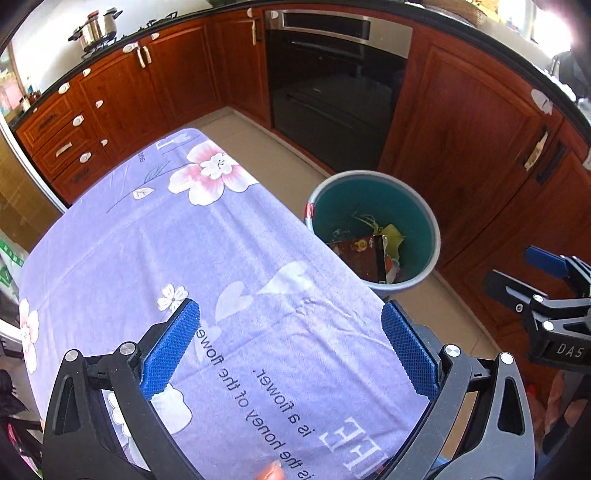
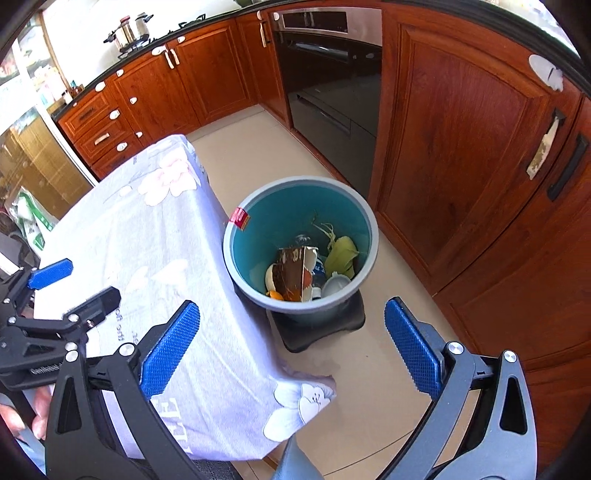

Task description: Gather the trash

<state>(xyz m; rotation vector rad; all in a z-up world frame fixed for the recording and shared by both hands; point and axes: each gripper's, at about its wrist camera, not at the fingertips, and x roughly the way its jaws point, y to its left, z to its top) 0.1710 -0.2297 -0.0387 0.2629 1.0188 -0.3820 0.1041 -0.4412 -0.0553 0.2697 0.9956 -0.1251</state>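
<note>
A round grey trash bin (image 2: 301,242) with a teal interior is standing on the pale tiled kitchen floor (image 2: 373,354), sitting at about one o'clock from the centre of the right wrist view and at about three o'clock in the left wrist view (image 1: 375,229). Inside it a torn brown carton (image 2: 293,271) is leaning upright, with a yellow-green peel (image 2: 341,254) at its three o'clock, a white cup (image 2: 334,284) at its four o'clock and a small orange scrap (image 2: 275,294) at its seven o'clock. A red label (image 2: 239,218) is clinging to the bin's rim at ten o'clock. The bin is resting on a dark low base (image 2: 321,330) (only its front edge is showing). Just beside the bin, at its nine o'clock, a table draped in a lilac flowered cloth (image 1: 177,251) is standing, bare of objects on its top. The left gripper (image 1: 290,349) is hovering over the cloth with its blue-padded fingers spread wide, pinching nothing. The right gripper (image 2: 291,347) is hanging above the floor and the table corner, its fingers likewise spread wide and holding nothing. Red-brown wooden cabinets (image 2: 461,155) are lining the far side, with a black oven (image 2: 328,85) at twelve o'clock and steel pots (image 2: 129,31) on the counter at eleven o'clock.
</note>
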